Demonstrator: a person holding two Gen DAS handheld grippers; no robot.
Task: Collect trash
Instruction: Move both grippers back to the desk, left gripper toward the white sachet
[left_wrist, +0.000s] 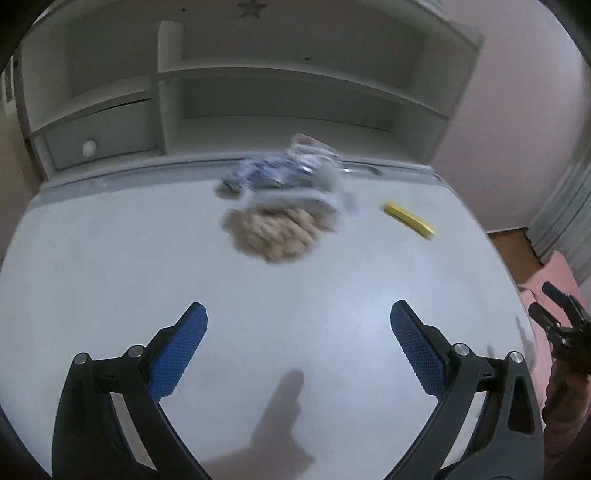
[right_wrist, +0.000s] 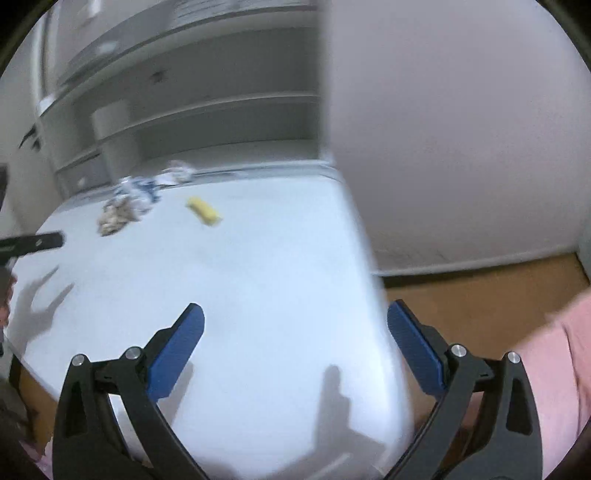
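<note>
On the white desk (left_wrist: 110, 258) lies a pile of trash: crumpled blue-and-white wrappers (left_wrist: 284, 173) and clear plastic on a beige woven mat (left_wrist: 277, 232) near the back edge. A yellow bar-shaped wrapper (left_wrist: 408, 218) lies to its right. In the right wrist view the pile (right_wrist: 127, 205) and yellow wrapper (right_wrist: 205, 211) sit far ahead on the left. My left gripper (left_wrist: 298, 332) is open and empty over the desk's near half. My right gripper (right_wrist: 294, 334) is open and empty above the desk's right front edge; it also shows in the left wrist view (left_wrist: 561, 317).
A white shelf unit (left_wrist: 258, 92) with a small drawer (left_wrist: 96, 142) stands at the back of the desk. A pinkish wall (right_wrist: 461, 129) and brown floor (right_wrist: 480, 295) lie to the right. Pink fabric (right_wrist: 554, 369) is at the lower right.
</note>
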